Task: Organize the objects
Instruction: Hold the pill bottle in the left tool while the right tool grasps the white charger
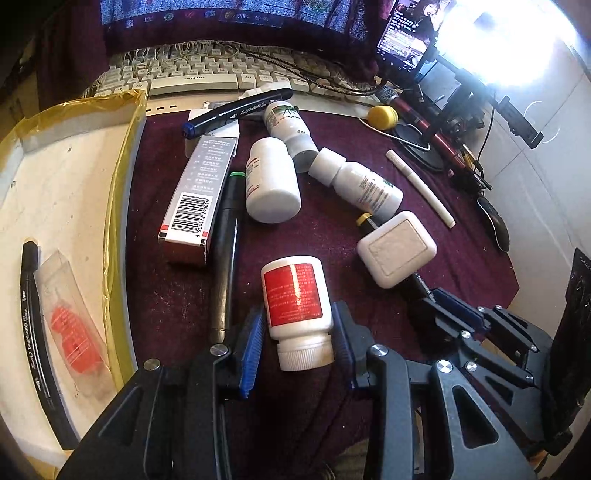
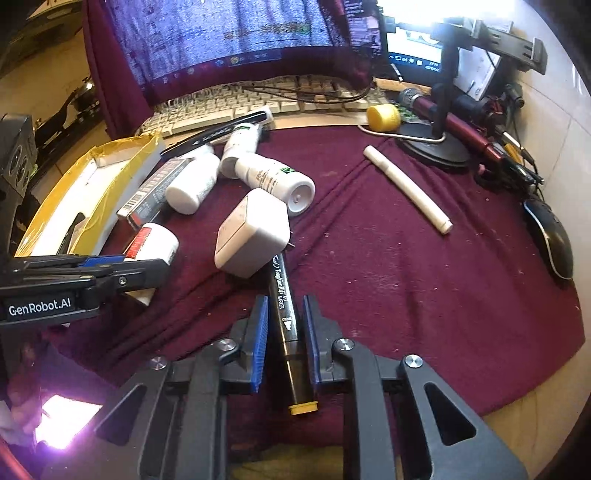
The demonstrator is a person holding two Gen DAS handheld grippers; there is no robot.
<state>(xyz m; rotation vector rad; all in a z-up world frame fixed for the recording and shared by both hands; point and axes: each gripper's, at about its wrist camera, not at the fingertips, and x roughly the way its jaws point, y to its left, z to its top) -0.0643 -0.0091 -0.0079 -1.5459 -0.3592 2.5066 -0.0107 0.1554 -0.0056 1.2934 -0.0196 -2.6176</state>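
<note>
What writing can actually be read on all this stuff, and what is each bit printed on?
"GenRobot.AI": side of the left gripper.
"ART MARKER": black marker between the right gripper fingers; its script brand name is unclear.
"6 904372 790016", roughly: barcode on the box.
Red-label bottle, other bottles, phone screen: too small or blurred.

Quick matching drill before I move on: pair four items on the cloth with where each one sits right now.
Things:
1. red-label bottle
2. yellow-capped marker
3. white charger block
4. white pen

Places:
A. lying alone on the cloth near the mouse
B. between the left gripper fingers
C. lying across the marker's far end
D. between the right gripper fingers

Pairs: 1-B, 2-D, 3-C, 4-A
</note>
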